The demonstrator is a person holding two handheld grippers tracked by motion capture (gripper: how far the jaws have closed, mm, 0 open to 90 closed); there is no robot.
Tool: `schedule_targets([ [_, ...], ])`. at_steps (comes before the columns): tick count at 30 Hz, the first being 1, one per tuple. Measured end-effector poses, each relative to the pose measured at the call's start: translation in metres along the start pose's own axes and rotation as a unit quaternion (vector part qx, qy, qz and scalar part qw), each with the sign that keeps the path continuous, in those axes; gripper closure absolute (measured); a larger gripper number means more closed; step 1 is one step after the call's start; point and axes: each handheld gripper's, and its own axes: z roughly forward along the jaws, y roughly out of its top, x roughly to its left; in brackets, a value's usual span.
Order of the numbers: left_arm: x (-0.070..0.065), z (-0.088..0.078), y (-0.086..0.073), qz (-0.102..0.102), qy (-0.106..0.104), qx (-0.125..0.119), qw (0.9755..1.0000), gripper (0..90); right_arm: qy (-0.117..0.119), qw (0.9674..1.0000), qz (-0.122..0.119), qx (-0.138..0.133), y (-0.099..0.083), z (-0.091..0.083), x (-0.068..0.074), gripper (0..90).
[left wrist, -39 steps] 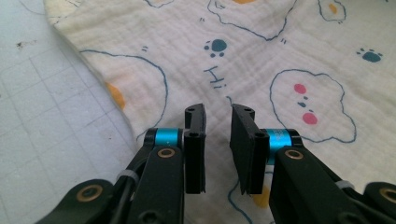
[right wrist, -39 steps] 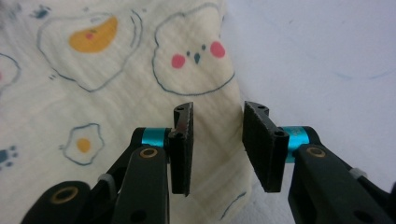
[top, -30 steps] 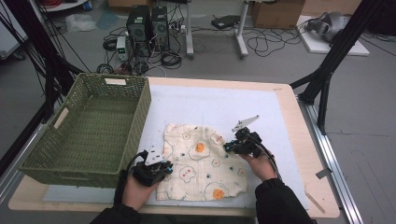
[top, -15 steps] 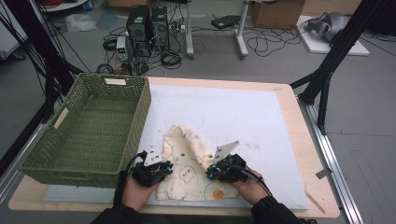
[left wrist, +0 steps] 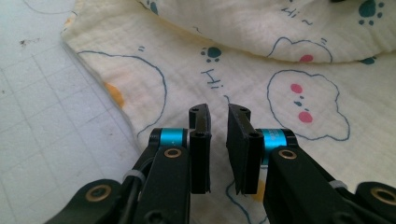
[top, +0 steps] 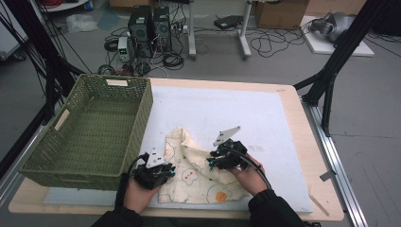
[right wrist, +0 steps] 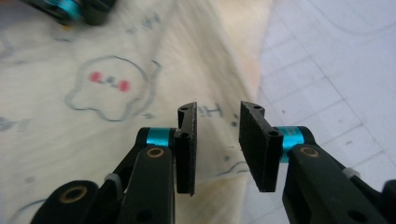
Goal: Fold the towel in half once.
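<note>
A cream cloth (top: 198, 184) printed with cartoon faces lies on the white mat, one part folded over itself in a raised ridge (top: 189, 144). My left gripper (top: 169, 172) rests at the cloth's near left edge. Its jaws stand a narrow gap apart above the cloth (left wrist: 280, 60) with nothing between them (left wrist: 218, 111). My right gripper (top: 210, 163) hovers over the folded middle. Its jaws (right wrist: 217, 108) have just been opening and are open, with the cloth (right wrist: 93, 116) below them, not between them. The left gripper (right wrist: 70, 7) shows beyond.
A green woven basket (top: 142, 123) stands at the table's left, right beside the cloth. The white gridded mat (top: 236, 109) stretches behind and to the right of the cloth. The wooden table edge (top: 312, 142) runs along the right.
The right gripper moved left and nearer, drawing the cloth's far right part over itself into a fold, then opened its jaws off the cloth. The left gripper stayed put.
</note>
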Motion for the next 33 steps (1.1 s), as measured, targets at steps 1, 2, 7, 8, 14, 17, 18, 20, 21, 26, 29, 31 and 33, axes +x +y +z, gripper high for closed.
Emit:
schedule_targets([
  [1,0.0,0.0,0.0,0.0,0.0,0.001,1.0,78.5,0.004,1.0,0.006,0.006,-0.001,0.004,-0.002,68.8],
  [2,0.0,0.0,0.0,0.0,-0.001,0.001,1.0,78.5,0.005,0.9999,0.007,0.013,-0.002,0.008,-0.003,71.2],
  [7,0.0,0.001,0.0,0.0,-0.001,0.0,1.0,78.7,0.018,0.9997,0.008,0.015,-0.003,0.01,-0.006,88.4],
  [8,0.0,0.001,0.0,0.0,-0.001,0.0,1.0,78.8,0.019,0.9997,0.004,0.014,-0.003,0.009,-0.007,88.4],
  [14,0.0,0.001,0.0,-0.002,-0.001,0.0,1.0,78.9,-0.009,0.9997,0.02,-0.007,-0.004,-0.013,-0.021,88.4],
  [17,0.0,0.001,0.0,-0.002,-0.001,0.0,1.0,78.9,-0.024,0.9992,0.032,-0.007,-0.003,-0.023,-0.033,88.6],
  [18,0.0,0.001,0.0,-0.002,-0.001,0.001,1.0,78.9,-0.029,0.9989,0.036,-0.003,-0.002,-0.026,-0.038,88.8],
  [20,0.0,0.001,0.0,-0.002,-0.001,0.0,1.0,78.9,-0.075,0.9969,0.024,0.004,0.001,-0.033,-0.049,88.8],
  [21,0.0,0.002,0.0,-0.002,0.0,0.0,1.0,78.8,-0.096,0.9947,0.035,0.0,0.0,-0.038,-0.058,88.8],
  [26,0.001,0.002,0.0,0.0,-0.004,-0.003,1.0,76.4,-0.175,0.9797,0.094,-0.026,-0.017,-0.058,-0.092,74.3],
  [29,0.0,0.001,0.001,-0.002,-0.003,-0.006,1.0,73.2,-0.155,0.9829,0.091,-0.04,-0.024,-0.067,-0.089,71.2],
  [31,0.0,-0.001,0.001,0.0,-0.003,-0.01,0.9999,72.3,-0.126,0.988,0.074,-0.049,-0.027,-0.069,-0.079,67.8],
  [33,-0.001,-0.004,0.001,0.0,-0.004,-0.016,0.9999,71.4,-0.107,0.9918,0.047,-0.051,-0.033,-0.071,-0.064,64.4],
])
